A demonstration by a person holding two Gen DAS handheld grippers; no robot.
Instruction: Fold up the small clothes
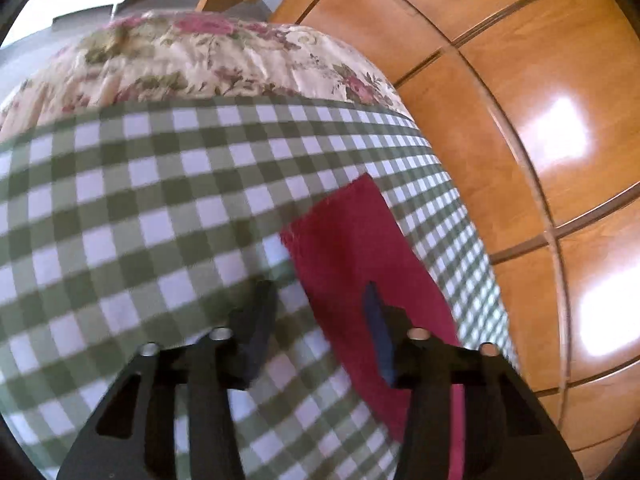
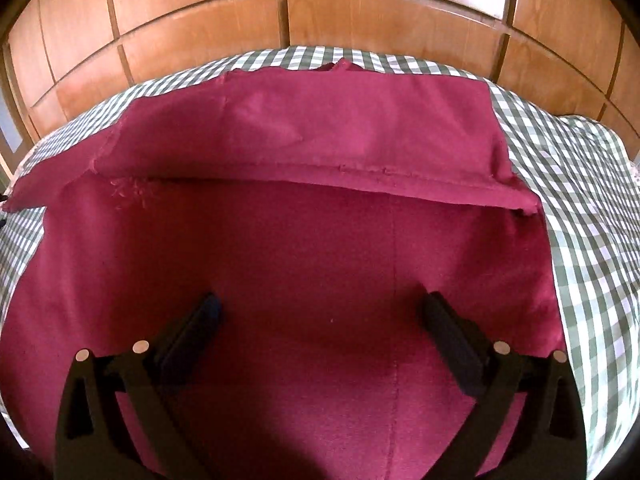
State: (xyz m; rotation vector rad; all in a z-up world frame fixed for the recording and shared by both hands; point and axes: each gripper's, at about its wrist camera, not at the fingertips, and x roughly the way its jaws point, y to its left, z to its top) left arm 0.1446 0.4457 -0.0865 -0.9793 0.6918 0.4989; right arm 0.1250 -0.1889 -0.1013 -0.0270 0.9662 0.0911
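A dark red cloth (image 2: 320, 248) lies on the green-and-white checked sheet (image 2: 580, 200). Its far edge is folded back toward me into a band (image 2: 320, 128) across its width. My right gripper (image 2: 320, 304) is open and empty, hovering over the near part of the cloth. In the left wrist view a corner of the same red cloth (image 1: 360, 248) lies at the right. My left gripper (image 1: 318, 292) is open and empty above the sheet (image 1: 140, 200), its right finger over the cloth's edge.
A wooden panelled wardrobe (image 2: 320, 8) stands behind the bed, also in the left wrist view (image 1: 520, 100). A floral quilt (image 1: 200, 60) lies beyond the checked sheet. The bed's edge runs close to the wardrobe.
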